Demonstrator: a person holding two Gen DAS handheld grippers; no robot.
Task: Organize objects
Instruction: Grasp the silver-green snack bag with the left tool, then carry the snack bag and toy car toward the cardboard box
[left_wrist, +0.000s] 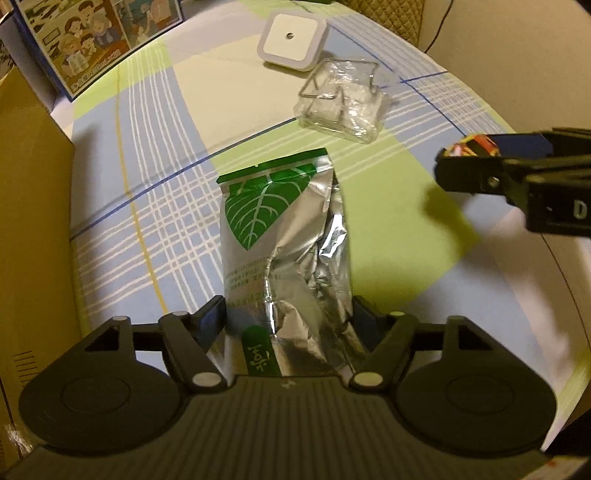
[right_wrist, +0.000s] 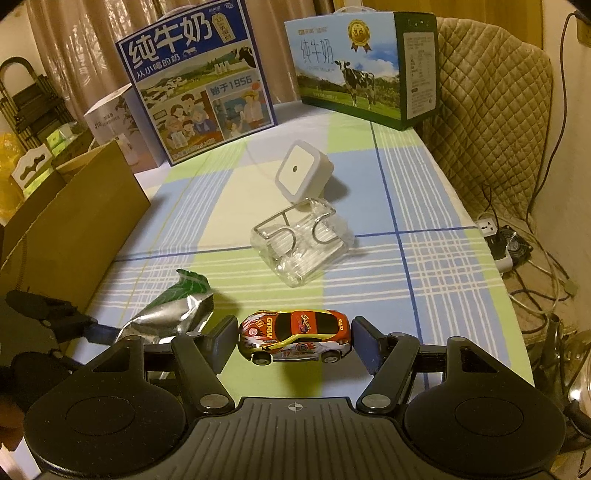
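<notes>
Above checked tablecloth, toy car between right tool pads.

The bottom of the foil pouch hides behind the left gripper. The cardboard box is cut off at the edge.

Ahead of my claws the tabletop lies open; the clear holder, night light and cardboard box block.

The right tool clamps a toy car above the checked tablecloth.
</notes>
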